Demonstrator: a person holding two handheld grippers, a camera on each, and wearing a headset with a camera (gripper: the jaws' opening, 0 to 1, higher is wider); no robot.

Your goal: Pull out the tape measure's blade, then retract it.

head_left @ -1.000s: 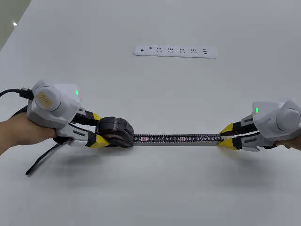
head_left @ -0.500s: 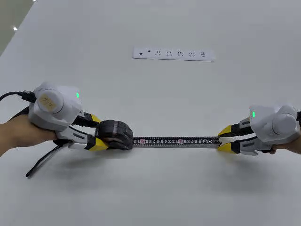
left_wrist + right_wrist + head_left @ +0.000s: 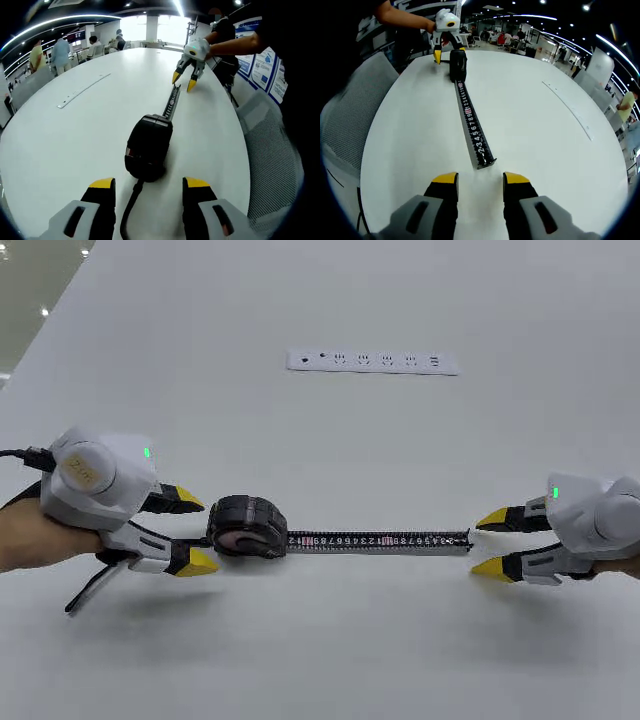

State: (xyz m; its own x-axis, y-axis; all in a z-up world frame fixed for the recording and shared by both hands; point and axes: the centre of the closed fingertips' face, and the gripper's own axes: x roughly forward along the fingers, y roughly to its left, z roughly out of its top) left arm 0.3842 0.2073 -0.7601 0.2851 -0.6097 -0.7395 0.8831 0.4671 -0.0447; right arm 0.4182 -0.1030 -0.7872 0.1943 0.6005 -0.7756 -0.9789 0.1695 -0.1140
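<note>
- In the head view, I lose the rear of the right gripper (image 3: 490, 542) and most of its hand (image 3: 615, 566) past the right edge.
- The left hand (image 3: 35, 537) and the black cable (image 3: 20, 454) run off the left edge.
- The markings on the power strip (image 3: 372, 361) are too small for me to read.
- In the left gripper view, I can't make out the numbers on the blade (image 3: 173, 100).

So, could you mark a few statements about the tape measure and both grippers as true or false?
1. The left gripper is clamped on the tape measure's case. False: it is open; the case lies free ahead of it.
2. The blade lies extended on the table. True.
3. The right gripper grips the blade's tip. False: it is open, the tip just ahead of it.
4. A power strip lies on the table beyond the blade. True.
</note>
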